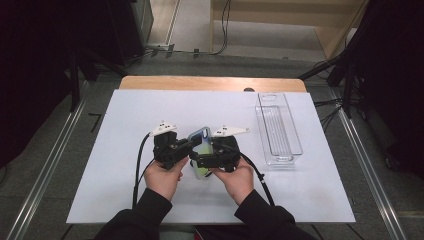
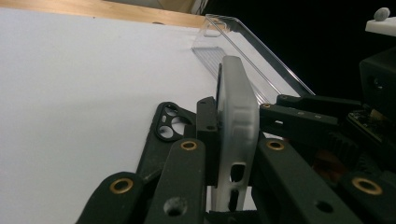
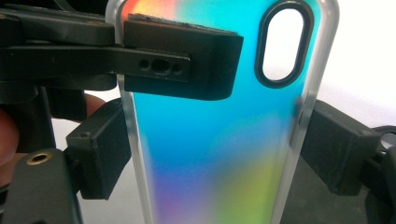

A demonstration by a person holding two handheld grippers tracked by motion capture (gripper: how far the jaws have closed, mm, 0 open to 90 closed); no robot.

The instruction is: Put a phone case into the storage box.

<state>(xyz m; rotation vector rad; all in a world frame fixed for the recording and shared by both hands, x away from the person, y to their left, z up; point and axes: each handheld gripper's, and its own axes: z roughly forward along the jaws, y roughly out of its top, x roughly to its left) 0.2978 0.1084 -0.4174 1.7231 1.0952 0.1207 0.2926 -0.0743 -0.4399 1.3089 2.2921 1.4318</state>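
Between my two hands, just above the table (image 1: 150, 110), the iridescent phone case (image 3: 210, 163) stands on edge. The left gripper (image 2: 231, 140) is clamped tight across the case's thin body near the camera cutout, one pad on the coloured back and one inside the shell. The right gripper (image 3: 217, 154) spans the width lower down, and its pads look to be lying against both frosted long edges.

I judge this to be a hand-over from left to right. To do it well, I'd squeeze the right jaws only until the rim stops flexing, since a soft shell bows and can pop out. The pads should sit level with each other before the left lets go.

A black case (image 2: 164, 128) lies flat just beyond the left jaws, so I'd lift clear of it. Farther off at the right sits the clear tray (image 1: 278, 131), probably the drop point.
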